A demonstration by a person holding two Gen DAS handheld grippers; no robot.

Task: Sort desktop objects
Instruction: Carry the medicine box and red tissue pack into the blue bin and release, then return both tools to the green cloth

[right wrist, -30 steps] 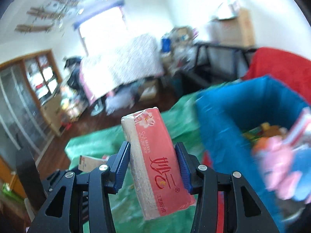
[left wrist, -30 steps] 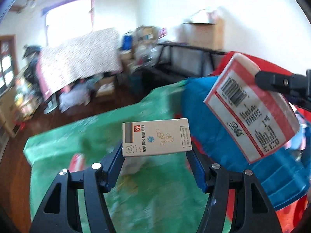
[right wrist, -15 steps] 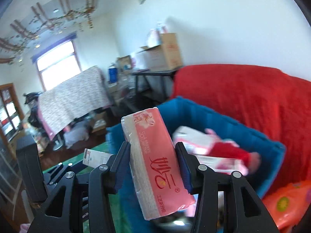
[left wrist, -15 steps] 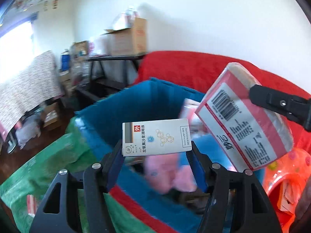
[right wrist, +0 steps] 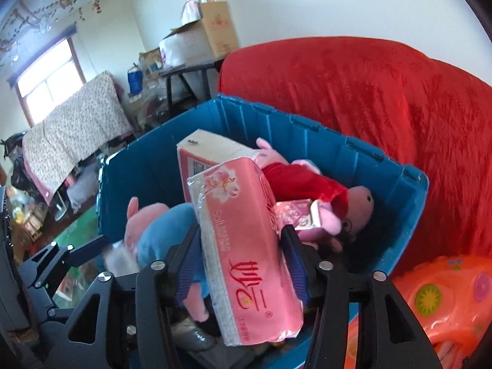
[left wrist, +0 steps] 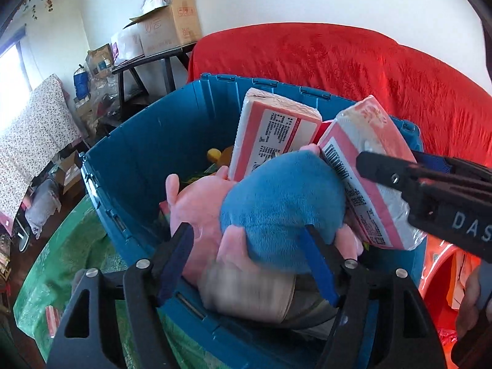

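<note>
We are spreading our left tongs, nothing between them, over the blue bin; our right tongs, just loosening, are flanking the pink tissue pack.

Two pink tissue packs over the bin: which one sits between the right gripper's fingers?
The flower-printed tissue pack, nearest the camera. The other pack leans inside the blue bin.

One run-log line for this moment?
left gripper: just opened, blurred beige carton between jaws | right gripper: just opening, pink tissue pack between jaws | both over blue plastic crate
</note>
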